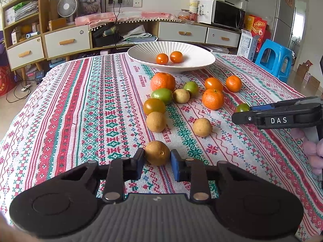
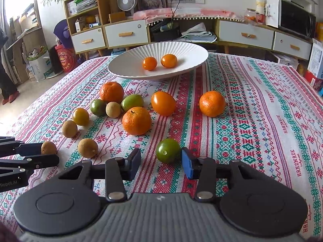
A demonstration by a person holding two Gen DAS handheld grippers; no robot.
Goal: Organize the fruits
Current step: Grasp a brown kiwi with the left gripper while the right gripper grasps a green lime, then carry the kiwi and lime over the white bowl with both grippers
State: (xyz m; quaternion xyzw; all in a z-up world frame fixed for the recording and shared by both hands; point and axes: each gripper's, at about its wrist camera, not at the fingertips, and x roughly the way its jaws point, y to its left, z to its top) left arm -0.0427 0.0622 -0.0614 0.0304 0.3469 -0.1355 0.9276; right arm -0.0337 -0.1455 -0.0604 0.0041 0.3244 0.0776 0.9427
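A white ribbed bowl (image 1: 193, 50) (image 2: 129, 62) at the table's far side holds two small orange tomatoes (image 1: 162, 58) (image 2: 149, 63). Loose fruit lies before it: mandarins (image 1: 163, 81) (image 2: 136, 120), green fruits (image 1: 162, 95) (image 2: 97, 107) and brown longans (image 1: 155, 121) (image 2: 87, 147). My left gripper (image 1: 157, 156) is open around a brown longan (image 1: 157, 152), its pads close beside it; it also shows in the right wrist view (image 2: 48, 148). My right gripper (image 2: 160, 160) is open around a green tomato (image 2: 168, 150), which touches the right pad; it also shows in the left wrist view (image 1: 242, 107).
The table carries a red, green and white patterned cloth (image 1: 90, 104) (image 2: 262, 111). A blue plastic stool (image 1: 274, 58) stands beyond the table's right edge. Low cabinets (image 1: 66, 40) (image 2: 127, 33) line the back wall.
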